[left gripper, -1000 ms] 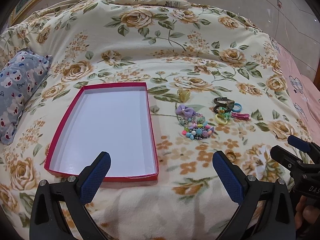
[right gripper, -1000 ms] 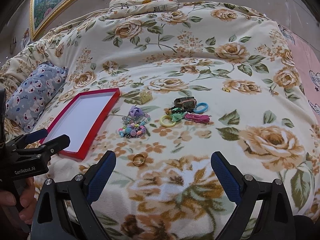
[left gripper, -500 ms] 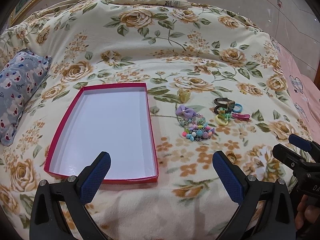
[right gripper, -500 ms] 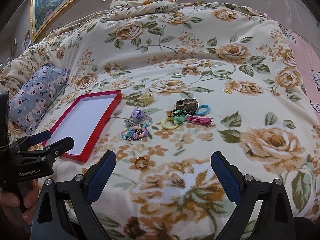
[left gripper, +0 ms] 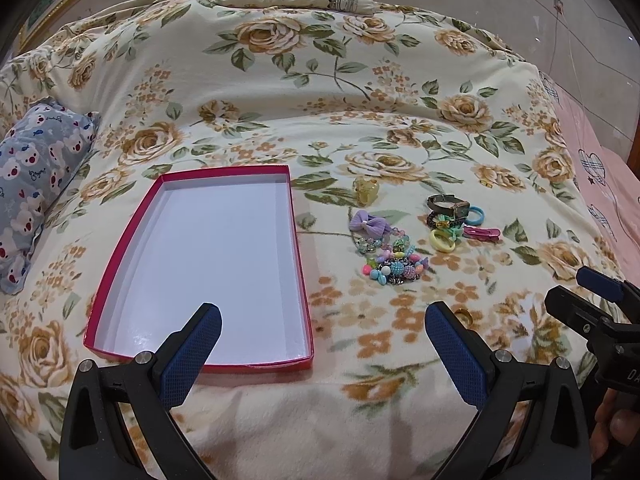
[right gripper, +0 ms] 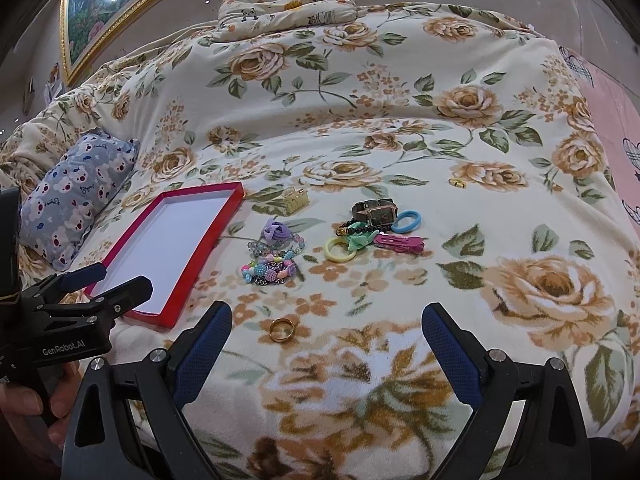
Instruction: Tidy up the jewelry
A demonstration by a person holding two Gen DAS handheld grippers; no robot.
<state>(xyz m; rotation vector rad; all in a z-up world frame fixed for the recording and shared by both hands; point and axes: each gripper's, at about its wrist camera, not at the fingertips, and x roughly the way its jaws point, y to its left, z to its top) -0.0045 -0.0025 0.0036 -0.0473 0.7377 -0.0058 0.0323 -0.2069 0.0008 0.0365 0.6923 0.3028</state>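
Observation:
A red box with a white floor (left gripper: 208, 264) (right gripper: 168, 240) lies on the flowered blanket, with nothing in it. Right of it lie a beaded bracelet pile (left gripper: 394, 266) (right gripper: 270, 270), a purple bow (left gripper: 368, 224), a yellow claw clip (left gripper: 366, 191), a watch (left gripper: 448, 205) (right gripper: 376, 211), a blue ring (right gripper: 406, 221), a yellow ring (right gripper: 340, 249) and a pink clip (right gripper: 400, 243). A gold ring (right gripper: 282, 329) (left gripper: 464, 314) lies nearest. My left gripper (left gripper: 322, 332) is open over the box's near right corner. My right gripper (right gripper: 326, 330) is open, the gold ring between its fingers.
A grey patterned pillow (left gripper: 34, 184) lies left of the box. A panda-print cushion (right gripper: 286, 0) sits at the far end. A small gold piece (right gripper: 457, 183) lies apart at the right. Pink bedding (left gripper: 612, 184) borders the right edge. A hand (right gripper: 28, 404) holds the left gripper.
The right gripper has crept forward and slightly left, so the gold ring now sits between its fingers. The left gripper has barely moved. Both stay open.

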